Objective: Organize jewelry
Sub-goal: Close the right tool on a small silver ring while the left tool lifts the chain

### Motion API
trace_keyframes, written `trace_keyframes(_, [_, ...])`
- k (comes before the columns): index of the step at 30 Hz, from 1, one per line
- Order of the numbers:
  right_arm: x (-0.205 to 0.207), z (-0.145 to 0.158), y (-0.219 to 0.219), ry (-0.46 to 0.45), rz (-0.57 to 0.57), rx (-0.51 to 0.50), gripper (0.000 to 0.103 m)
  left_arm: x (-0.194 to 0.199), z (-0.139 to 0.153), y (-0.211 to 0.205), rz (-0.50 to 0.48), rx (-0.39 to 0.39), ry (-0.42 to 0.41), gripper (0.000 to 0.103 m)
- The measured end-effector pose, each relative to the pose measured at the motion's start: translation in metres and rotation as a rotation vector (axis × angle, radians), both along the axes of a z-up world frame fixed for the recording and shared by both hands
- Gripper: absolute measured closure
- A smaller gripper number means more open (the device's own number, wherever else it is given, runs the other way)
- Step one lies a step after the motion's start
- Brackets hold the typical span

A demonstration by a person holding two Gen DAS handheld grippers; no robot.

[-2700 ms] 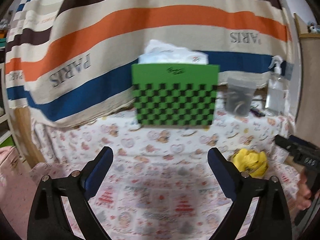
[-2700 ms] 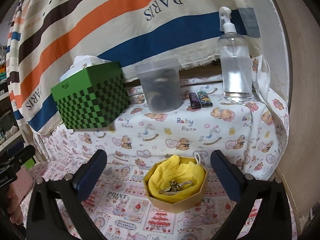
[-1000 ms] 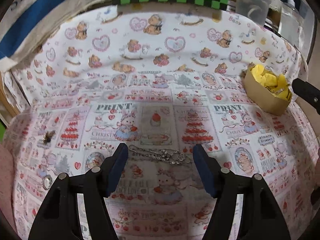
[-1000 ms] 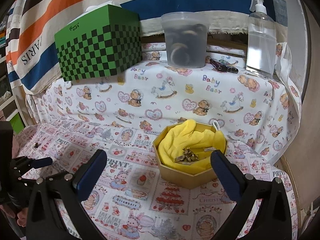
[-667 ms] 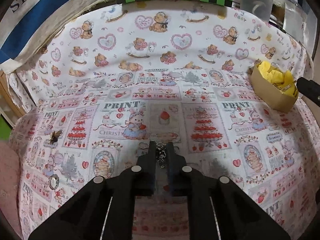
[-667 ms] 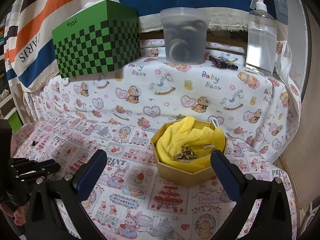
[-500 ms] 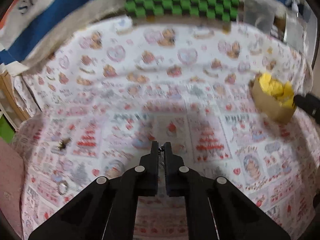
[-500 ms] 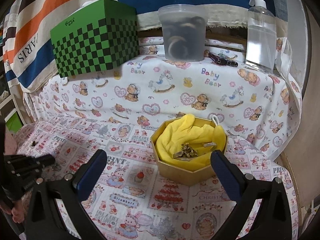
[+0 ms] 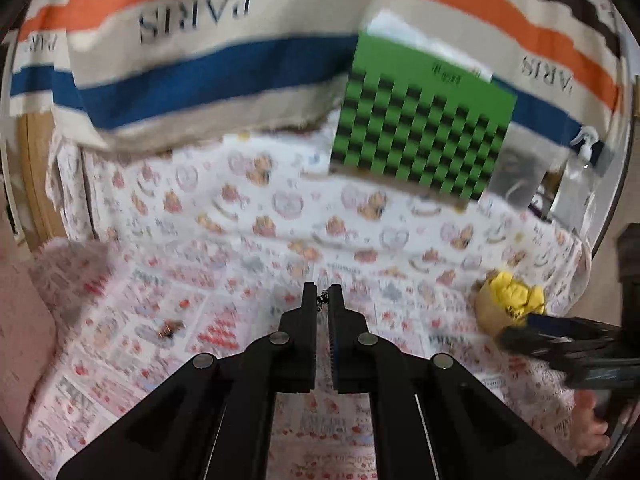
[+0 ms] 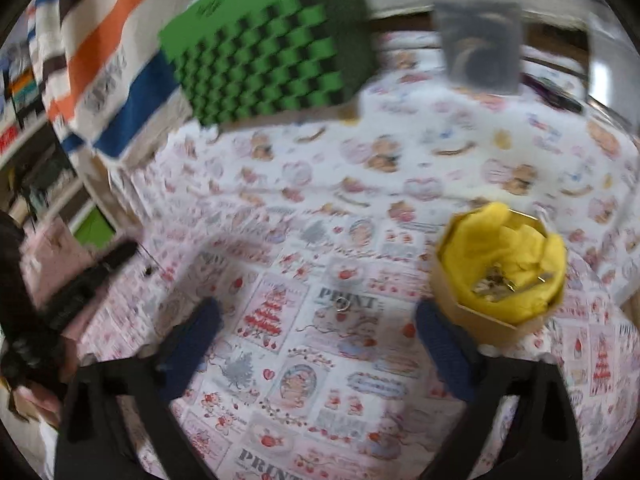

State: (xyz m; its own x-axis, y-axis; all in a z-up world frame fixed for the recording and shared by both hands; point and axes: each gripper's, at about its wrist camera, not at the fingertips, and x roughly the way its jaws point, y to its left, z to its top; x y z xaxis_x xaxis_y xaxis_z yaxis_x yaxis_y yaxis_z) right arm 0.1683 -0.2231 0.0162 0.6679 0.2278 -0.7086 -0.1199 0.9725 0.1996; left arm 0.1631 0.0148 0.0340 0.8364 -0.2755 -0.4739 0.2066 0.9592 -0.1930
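My left gripper is shut on a thin silver chain, lifted above the printed cloth; only a few links show between the tips. At the right stands a tan octagonal box lined with yellow cloth, and jewelry lies inside it. My right gripper hovers over the cloth left of the box, its jaws wide and closing. A small silver ring lies on the cloth between its fingers, untouched. A brown piece of jewelry lies at the left.
A green checkered tissue box and a clear tub stand on the raised back ledge, with a spray bottle at the far right. A striped "PARIS" cloth hangs behind. The left gripper shows at the left edge.
My left gripper closed on the chain and lifted it off the cloth, tilting upward. My right gripper dipped toward the cloth and the ring, and its jaws narrowed a little.
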Motion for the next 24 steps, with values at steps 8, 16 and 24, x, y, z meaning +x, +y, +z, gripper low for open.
trace_keyframes(8, [0.046,-0.045,0.017,0.188,-0.049,-0.129,0.067,-0.016,0.013,-0.003,0.011,0.032,-0.085,0.099])
trace_keyframes(16, [0.053,-0.065,0.018,0.151,-0.094,-0.176,0.080,-0.018,0.016,0.001,0.023,0.005,-0.084,0.099])
trace_keyframes(24, [0.047,-0.066,0.029,0.123,-0.084,-0.232,0.091,-0.017,0.014,0.002,0.035,0.013,-0.082,0.099])
